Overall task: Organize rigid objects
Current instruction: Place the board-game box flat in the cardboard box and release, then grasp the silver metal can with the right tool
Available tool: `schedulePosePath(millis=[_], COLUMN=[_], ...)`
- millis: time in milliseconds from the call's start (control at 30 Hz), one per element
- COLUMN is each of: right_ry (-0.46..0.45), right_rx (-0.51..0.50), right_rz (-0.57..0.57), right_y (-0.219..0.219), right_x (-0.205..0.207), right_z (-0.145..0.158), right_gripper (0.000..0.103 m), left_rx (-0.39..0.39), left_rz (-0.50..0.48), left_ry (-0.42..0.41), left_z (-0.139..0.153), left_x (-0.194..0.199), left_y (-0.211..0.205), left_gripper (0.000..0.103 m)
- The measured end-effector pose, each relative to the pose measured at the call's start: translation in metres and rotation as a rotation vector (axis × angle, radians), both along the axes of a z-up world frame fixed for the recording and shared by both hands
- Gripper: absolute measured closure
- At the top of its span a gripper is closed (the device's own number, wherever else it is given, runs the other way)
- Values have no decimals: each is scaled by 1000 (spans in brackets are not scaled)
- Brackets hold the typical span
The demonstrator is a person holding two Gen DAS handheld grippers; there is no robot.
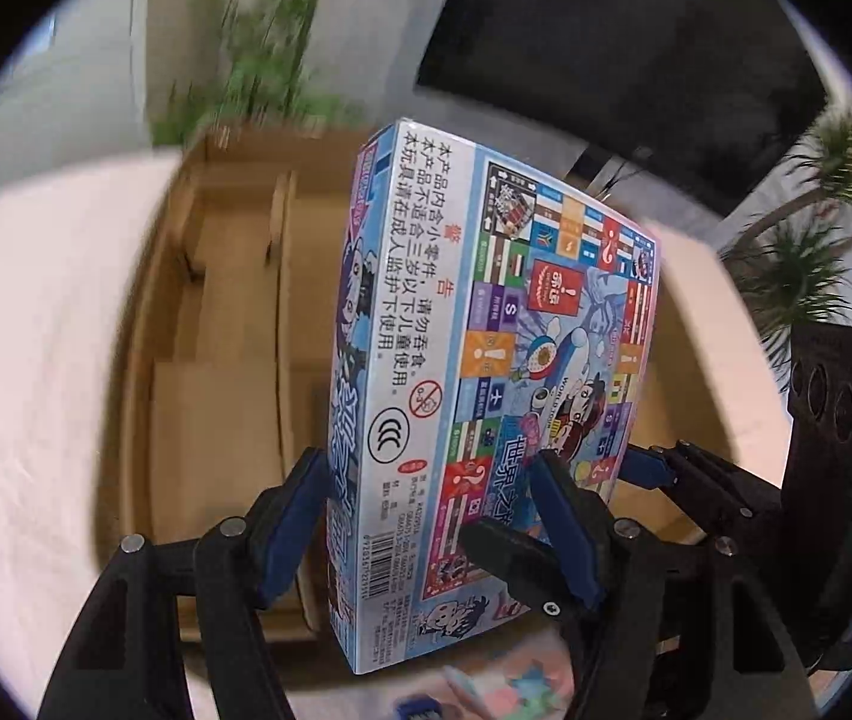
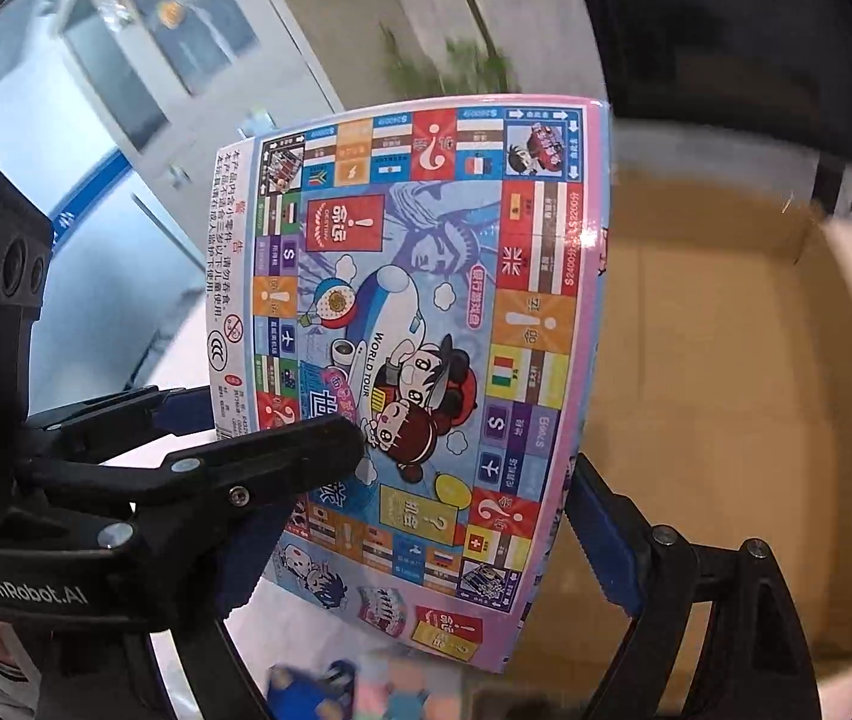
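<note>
Over the cardboard box (image 1: 228,312) | board-game box (image 1: 486,324) upright | left claw (image 1: 432,516) and right claw (image 2: 462,516) both clamp it

the game box (image 1: 486,372) stands on edge above the cardboard box (image 1: 228,312), filling the space between both grippers. below it, an upright divider (image 1: 282,276) splits the left part into narrow slots. the wide section (image 2: 714,372) on the right lies bare and open from above. plants (image 1: 264,42) crowd the far rim.
</note>
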State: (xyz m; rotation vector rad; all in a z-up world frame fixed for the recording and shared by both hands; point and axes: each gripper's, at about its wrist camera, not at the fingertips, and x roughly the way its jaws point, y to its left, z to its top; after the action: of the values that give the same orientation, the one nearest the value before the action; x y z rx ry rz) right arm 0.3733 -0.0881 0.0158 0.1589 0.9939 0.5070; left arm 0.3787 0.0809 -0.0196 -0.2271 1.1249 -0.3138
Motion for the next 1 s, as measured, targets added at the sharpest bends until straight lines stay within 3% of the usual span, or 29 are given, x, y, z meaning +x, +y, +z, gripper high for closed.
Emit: schedulePosePath(millis=[67, 133, 167, 200, 233, 333, 433, 500, 600, 667, 700, 733, 833, 933, 1000], right_ry=[81, 120, 156, 175, 185, 163, 149, 162, 120, 5, -46, -94, -137, -105, -89], right_rx=[-47, -109, -106, -114, -118, -146, -159, -153, -124, -116, -114, -102, -106, -173, -181], right_rz=[-8, -14, -27, -29, -28, -9, 11, 17, 34, 18, -6, -29, -109, -142, -153], right_y=[7, 11, 10, 12, 12, 17, 33, 29, 15, -9, -23, -40, -91, -106, -106], right_x=[12, 15, 16, 17, 19, 25, 22, 16, -18, -53, -72, -94, -162, -199, -210], right_z=[-28, -45, -52, -55, -57, -54, -52, -49, -26, 7, 21, 34, 44, 22, 2], right_gripper=[17, 20, 21, 32, 35, 35, 36, 29, 28, 18, 10, 6, 2, 4, 11], left_rx=[50, 119, 74, 46, 43, 108, 90, 84, 67, 79, 92, 112, 69, 0, -12], left_rz=[-9, -39, -54, -66, -71, -64, -56, -34, -2, 10, 18, 41, 18, -19, -51], left_ry=[52, 24, 48, 61, 42, -38, -89, -129, -174, -240, -270, -315, -342, -295, -265], left_z=[-22, -26, -25, -24, -18, -4, 7, 13, 21, 34, 38, 45, 44, 29, 18], left_x=[1, -5, -8, -10, -17, -38, -70, -86, -114, -140, -153, -168, -194, -205, -208], left_y=[-3, -10, -9, -9, -9, -5, 9, 18, 30, 31, 29, 23, 7, -9, -24], left_gripper=[51, 57, 58, 57, 57, 57, 57, 55, 55, 41, 18, 10, 10, 10, 10])
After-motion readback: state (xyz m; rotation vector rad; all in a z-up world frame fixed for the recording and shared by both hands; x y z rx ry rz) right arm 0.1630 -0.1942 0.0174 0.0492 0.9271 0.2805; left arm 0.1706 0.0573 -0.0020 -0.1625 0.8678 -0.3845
